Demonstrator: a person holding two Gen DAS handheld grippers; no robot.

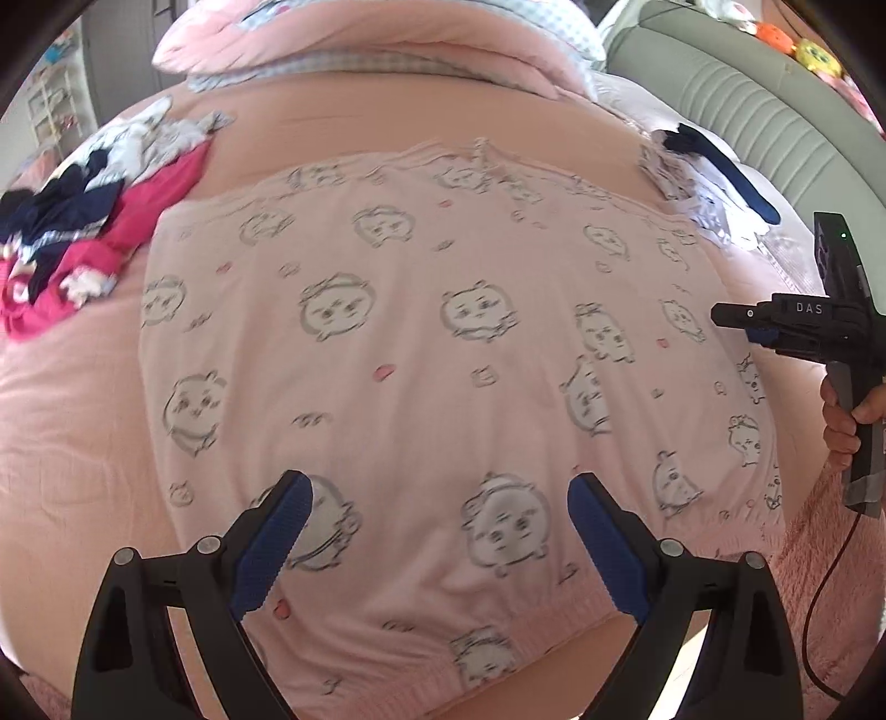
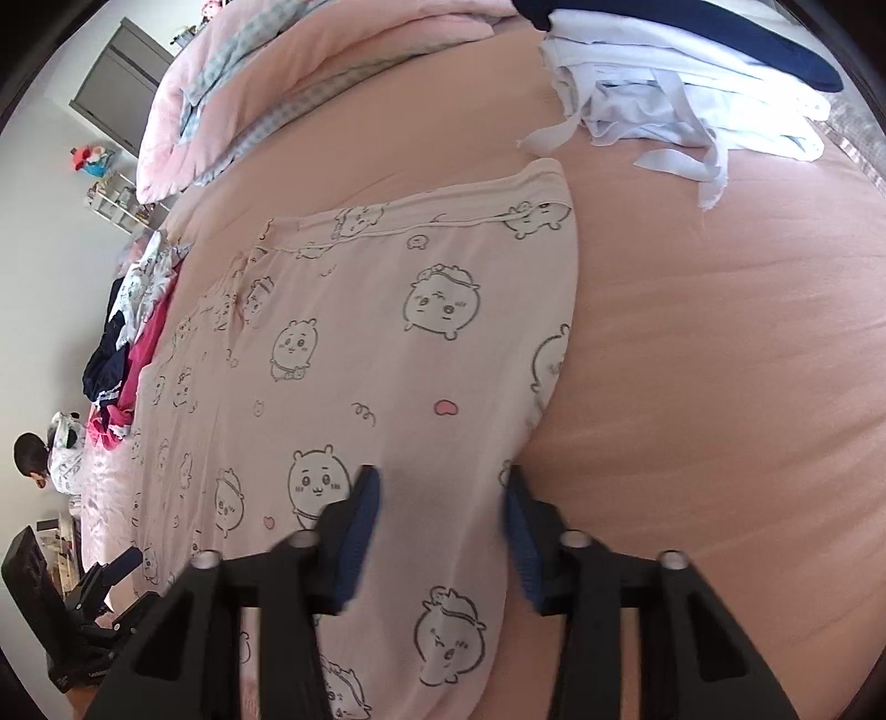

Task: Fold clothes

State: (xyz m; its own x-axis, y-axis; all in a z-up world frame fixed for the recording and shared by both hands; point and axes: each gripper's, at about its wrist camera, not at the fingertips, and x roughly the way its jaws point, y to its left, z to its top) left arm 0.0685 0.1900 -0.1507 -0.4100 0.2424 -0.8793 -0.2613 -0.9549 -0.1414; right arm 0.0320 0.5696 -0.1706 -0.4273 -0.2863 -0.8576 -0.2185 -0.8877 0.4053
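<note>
Right now the pink printed pajama garment [image 1: 421,343] lies spread flat across the middle of the bed [image 1: 66,421], and I read it as barely started: smoothed out, with no fold across it that I can make out. My left claw [image 1: 437,526] hangs released over the garment's near hem, jaws wide apart and gripping nothing. My right claw [image 2: 440,515] sits at the garment's right edge, also released, one finger over the cloth and the other over bare bedsheet; whether it touches the fabric I cannot tell. Beyond the garment's left side a heap of unfolded clothes [image 1: 66,249], red, navy and white, waits its turn. Off its far right corner rests a white and navy pile [image 2: 692,94], which looks roughly stacked. Behind the garment's far edge is a bunched pink quilt [image 1: 376,39]. So I judge most of the work remains.
</note>
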